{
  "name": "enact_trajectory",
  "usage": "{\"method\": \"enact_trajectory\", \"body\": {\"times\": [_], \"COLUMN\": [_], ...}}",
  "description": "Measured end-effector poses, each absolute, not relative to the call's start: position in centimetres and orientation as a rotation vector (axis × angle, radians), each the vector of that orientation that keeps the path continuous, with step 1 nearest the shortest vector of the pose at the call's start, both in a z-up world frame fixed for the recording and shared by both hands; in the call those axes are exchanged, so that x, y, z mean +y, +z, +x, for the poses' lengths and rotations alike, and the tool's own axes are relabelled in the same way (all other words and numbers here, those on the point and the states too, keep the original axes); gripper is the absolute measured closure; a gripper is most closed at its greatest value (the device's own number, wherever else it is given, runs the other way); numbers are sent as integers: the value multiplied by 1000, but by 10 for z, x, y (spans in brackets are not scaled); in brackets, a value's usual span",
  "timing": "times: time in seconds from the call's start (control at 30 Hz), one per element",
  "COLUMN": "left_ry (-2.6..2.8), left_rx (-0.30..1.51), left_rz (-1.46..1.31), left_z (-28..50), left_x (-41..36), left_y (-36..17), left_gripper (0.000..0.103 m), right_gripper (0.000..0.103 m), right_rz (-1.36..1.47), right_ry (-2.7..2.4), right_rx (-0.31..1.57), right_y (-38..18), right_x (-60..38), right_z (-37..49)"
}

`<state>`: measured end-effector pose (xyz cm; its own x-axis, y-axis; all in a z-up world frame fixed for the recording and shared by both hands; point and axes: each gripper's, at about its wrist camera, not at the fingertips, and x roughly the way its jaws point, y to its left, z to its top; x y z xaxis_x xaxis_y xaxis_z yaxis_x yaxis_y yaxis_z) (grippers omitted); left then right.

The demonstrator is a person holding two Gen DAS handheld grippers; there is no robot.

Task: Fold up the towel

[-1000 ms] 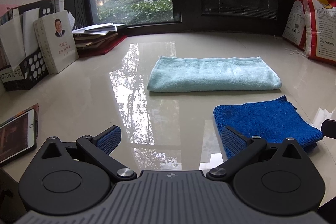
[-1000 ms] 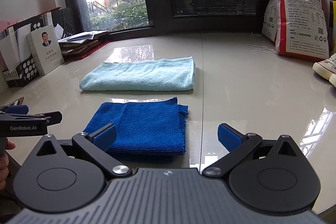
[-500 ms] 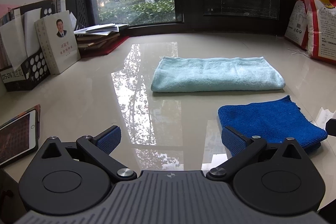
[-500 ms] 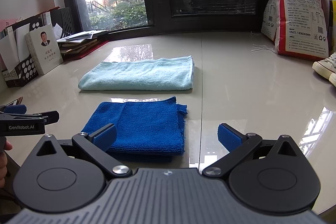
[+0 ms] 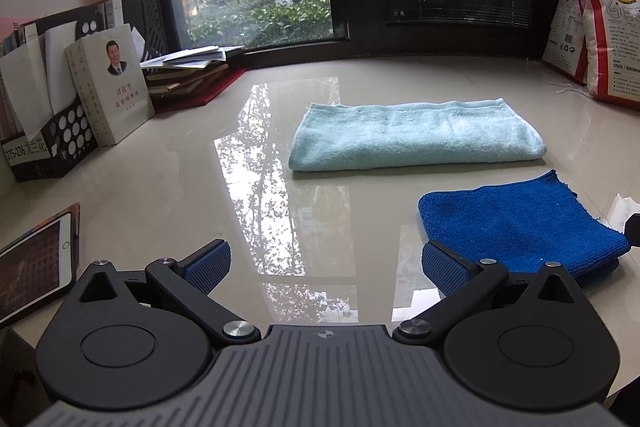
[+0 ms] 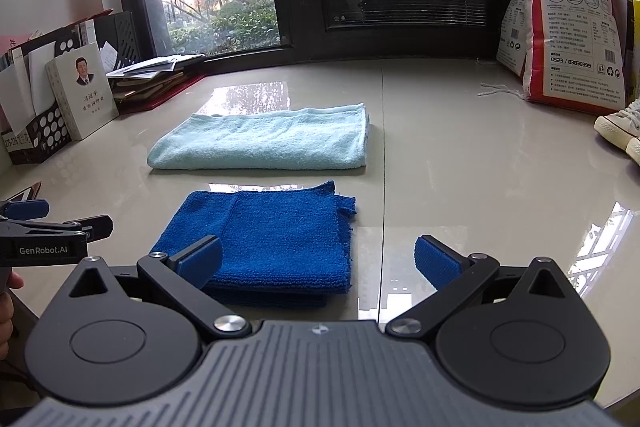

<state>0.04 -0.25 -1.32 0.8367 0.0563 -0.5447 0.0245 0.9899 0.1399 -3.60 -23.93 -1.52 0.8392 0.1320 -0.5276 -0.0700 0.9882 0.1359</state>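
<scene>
Left wrist view: the left gripper (image 5: 326, 263) has its jaws spread wide and empty, hovering over the glossy table (image 5: 160, 195). Since a second ago the view has slid slightly leftward, so the blue towel (image 5: 520, 219), at 2 o'clock, sits a little further right; it is already folded into a square, and the light-blue towel (image 5: 412, 137), at 12 to 1 o'clock, lies folded beyond it. I judge the folding done or nearly so, with the hands idling. A tablet (image 5: 34, 267) at 9 o'clock is cut by the frame.

Right wrist view: the right gripper (image 6: 318, 261) is also released, holding nothing, its left pad overlapping the blue towel's near corner at 11 o'clock; whether it touches is unclear. Almost nothing has shifted here. The towel's lower layers are hidden, and a shoe (image 6: 620, 127) is cropped at 3 o'clock
</scene>
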Motion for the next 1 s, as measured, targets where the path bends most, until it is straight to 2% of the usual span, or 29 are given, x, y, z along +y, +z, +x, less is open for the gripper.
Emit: {"method": "enact_trajectory", "body": {"times": [1.0], "left_ry": [-57], "left_rx": [570], "left_rz": [177], "left_z": [-6], "left_x": [-6], "left_y": [-15], "left_gripper": [0], "right_gripper": [1], "right_rz": [93], "right_ry": [120], "right_rx": [585], "right_y": [-19], "right_x": [-234], "right_z": [-25]}}
